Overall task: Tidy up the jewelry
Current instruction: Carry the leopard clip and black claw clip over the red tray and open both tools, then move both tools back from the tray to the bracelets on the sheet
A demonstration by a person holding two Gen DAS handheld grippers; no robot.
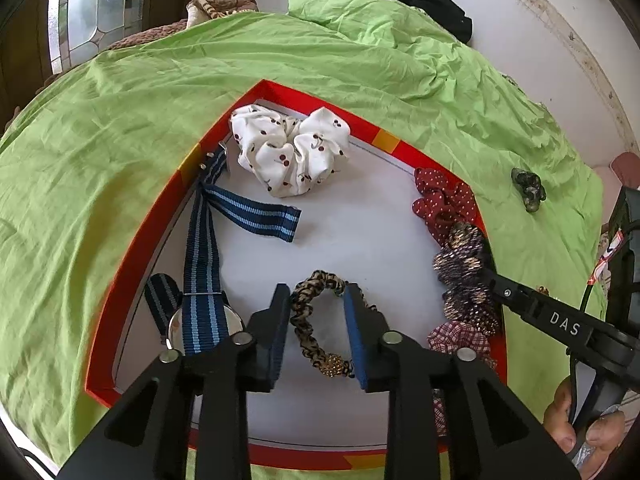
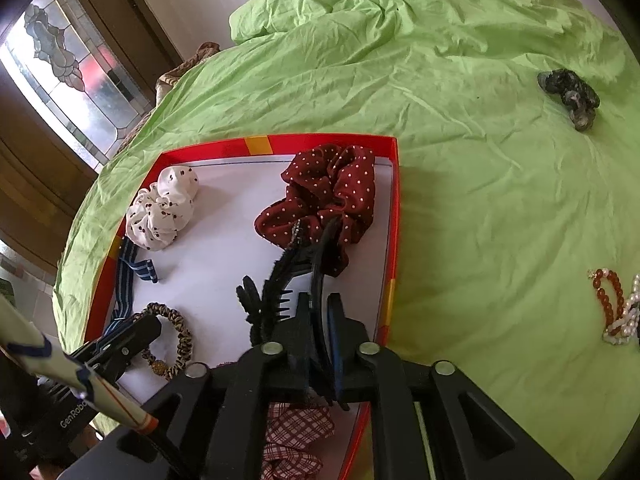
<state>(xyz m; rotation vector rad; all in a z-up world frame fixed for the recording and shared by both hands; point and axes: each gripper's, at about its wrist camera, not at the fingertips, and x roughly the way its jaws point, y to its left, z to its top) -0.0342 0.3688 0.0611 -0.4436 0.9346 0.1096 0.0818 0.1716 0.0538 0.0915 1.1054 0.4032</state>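
Jewelry sorting in red-rimmed tray (image 1: 132,264) on green sheet (image 1: 120,112).
Left view: left gripper (image 1: 318,330) spread, fingers straddling leopard hair band (image 1: 316,320) on the tray's white floor. Right view: right gripper (image 2: 320,320) pinches black hair claw (image 2: 280,284) above tray, near its right rim; bead bracelets (image 2: 616,308) lie outside.

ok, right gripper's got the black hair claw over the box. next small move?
Probably lower the right gripper a little and open its jaws, releasing the black hair claw onto the bare white floor of the red box. The claw is clamped over the box interior, near the red dotted scrunchie, and the left gripper with the leopard hair tie sits off to the side.
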